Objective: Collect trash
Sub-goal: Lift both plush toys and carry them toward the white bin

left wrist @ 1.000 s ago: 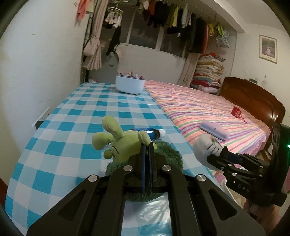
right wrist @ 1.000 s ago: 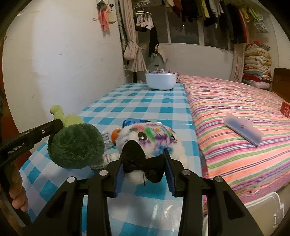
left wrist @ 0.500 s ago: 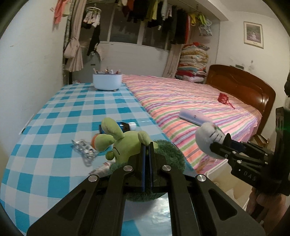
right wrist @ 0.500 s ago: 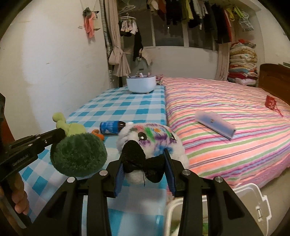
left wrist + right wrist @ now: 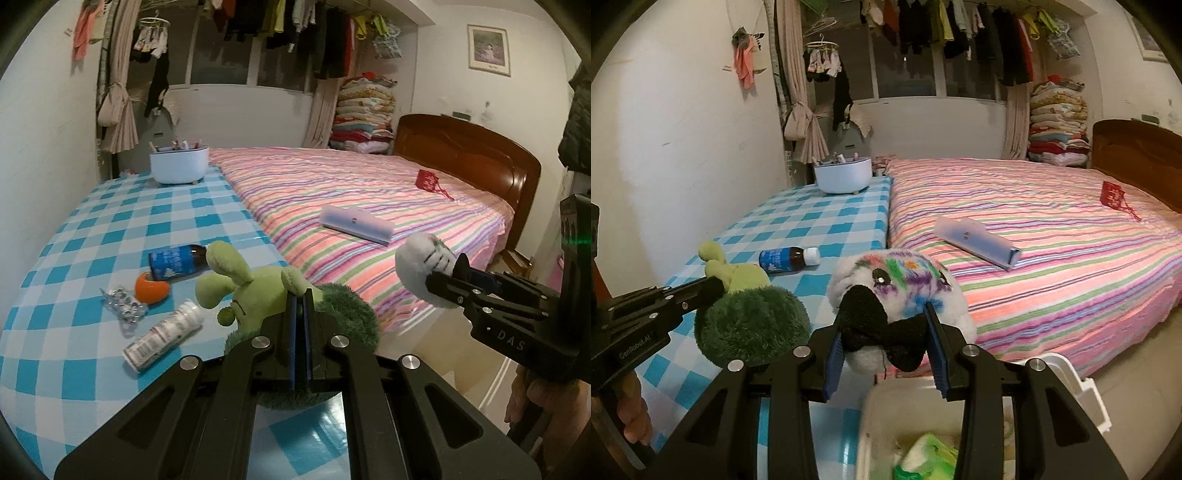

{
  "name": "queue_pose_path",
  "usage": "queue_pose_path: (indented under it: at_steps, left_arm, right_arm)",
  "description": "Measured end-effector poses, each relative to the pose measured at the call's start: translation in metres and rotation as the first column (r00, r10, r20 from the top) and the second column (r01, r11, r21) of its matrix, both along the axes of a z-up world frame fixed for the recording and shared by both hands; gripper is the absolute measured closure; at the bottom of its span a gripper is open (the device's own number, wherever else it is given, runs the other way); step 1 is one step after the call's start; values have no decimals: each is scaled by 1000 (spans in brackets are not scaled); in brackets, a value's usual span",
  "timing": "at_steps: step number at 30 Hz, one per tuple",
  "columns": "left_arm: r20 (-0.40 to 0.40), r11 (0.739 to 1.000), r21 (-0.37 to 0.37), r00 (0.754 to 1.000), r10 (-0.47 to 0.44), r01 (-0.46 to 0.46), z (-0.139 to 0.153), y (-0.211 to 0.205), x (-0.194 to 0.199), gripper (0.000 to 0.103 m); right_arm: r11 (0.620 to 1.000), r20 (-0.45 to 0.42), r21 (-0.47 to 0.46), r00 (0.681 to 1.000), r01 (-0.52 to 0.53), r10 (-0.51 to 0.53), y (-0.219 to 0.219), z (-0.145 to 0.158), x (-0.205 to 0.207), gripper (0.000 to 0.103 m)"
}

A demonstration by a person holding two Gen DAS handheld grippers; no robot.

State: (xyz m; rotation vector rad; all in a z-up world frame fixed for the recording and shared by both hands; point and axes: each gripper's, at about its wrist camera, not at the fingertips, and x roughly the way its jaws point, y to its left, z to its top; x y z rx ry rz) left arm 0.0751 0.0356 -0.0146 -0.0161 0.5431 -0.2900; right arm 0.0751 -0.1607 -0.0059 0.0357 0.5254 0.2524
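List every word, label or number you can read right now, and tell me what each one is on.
"GenRobot.AI": on the body of the left gripper, right wrist view.
"DAS": on the body of the right gripper, left wrist view; it may continue out of sight.
Blue label on the brown bottle: too small to read.
Print on the white tube: blurred.
Pattern on the red packet: unreadable.

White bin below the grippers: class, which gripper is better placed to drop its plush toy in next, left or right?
Right, probably. The right gripper, clamped on the white plush toy, hangs over the white bin. The left gripper, holding the green plush toy, is above the checked table.
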Motion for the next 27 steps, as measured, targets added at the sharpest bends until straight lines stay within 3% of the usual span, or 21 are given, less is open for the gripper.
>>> queue_pose_path:
  at_steps: [27]
  left_arm:
    - [-5, 985, 33, 986, -169, 169, -3, -79, -20, 100]
  right_arm:
    - [980, -7, 78, 983, 183, -183, -82, -9, -37, 65]
